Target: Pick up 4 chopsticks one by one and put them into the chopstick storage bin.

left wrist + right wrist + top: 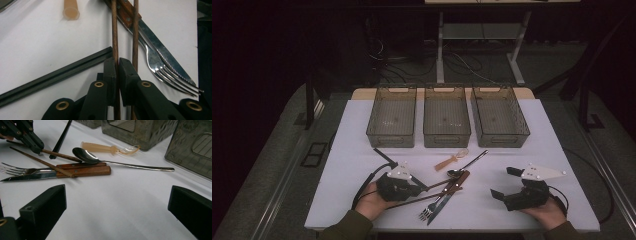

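Brown wooden chopstick [114, 30] is pinched between the pads of the left gripper [117, 72], jaws nearly closed tight on it, just the stick's thickness between them. A second wooden chopstick [135, 32] runs alongside at about 3 o'clock of the gripped one, outside the jaws. Both sticks lie across the wood-handled steel knife [160, 52] and the steel fork [162, 72] next to it.

On the white table [352, 165] in the high view, that gripper [419, 189] sits at roughly 7 o'clock from the middle, with the cutlery pile at its 3 o'clock.

The right gripper [502, 183] rests near 4 o'clock, jaws spread wide with nothing between them, well apart from the pile.

Long-handled steel spoon [87, 156] lies with its bowl on the knife handle. Three clear smoky plastic bins [447, 117] line up at 12 o'clock.
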A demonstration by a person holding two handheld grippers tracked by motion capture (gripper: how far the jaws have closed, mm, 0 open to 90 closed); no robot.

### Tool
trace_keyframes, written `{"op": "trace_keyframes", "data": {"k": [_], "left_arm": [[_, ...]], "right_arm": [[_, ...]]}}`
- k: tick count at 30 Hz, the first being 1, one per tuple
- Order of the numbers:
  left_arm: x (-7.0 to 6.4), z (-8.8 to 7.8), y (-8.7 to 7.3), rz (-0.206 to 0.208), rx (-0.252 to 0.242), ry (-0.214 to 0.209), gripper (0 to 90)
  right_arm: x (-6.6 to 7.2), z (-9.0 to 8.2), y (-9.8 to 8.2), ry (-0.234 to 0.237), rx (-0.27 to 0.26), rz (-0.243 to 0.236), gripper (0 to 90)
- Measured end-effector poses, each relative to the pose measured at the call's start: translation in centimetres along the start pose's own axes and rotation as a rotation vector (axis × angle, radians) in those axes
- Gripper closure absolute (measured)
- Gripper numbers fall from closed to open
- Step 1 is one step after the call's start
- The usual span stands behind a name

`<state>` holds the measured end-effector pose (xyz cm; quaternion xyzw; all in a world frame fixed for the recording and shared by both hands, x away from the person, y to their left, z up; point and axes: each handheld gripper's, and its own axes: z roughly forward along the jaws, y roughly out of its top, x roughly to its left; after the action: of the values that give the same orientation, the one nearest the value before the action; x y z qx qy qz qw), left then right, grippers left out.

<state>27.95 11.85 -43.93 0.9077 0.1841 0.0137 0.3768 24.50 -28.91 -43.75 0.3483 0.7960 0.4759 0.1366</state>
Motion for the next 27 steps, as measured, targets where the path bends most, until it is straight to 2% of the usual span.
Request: {"op": "trace_keyframes", "data": {"k": [13, 20, 27], "left_arm": [[0.6, -2.2, -1.3, -0.045, -0.027, 0.024, 84.6], [0.8, -3.2, -1.7, -0.054, -0.038, 0.036, 84.6], [0.9, -3.9, -1.9, -0.067, -0.059, 0.047, 84.6]], "right_arm": [[0.1, 0.7, -0.1, 0.018, 0.005, -0.002, 1.6], [-0.5, 0.8, 0.0, 0.045, 0.005, 0.008, 1.6], [-0.3, 0.7, 0.0, 0.041, -0.004, 0.000, 1.6]]}}
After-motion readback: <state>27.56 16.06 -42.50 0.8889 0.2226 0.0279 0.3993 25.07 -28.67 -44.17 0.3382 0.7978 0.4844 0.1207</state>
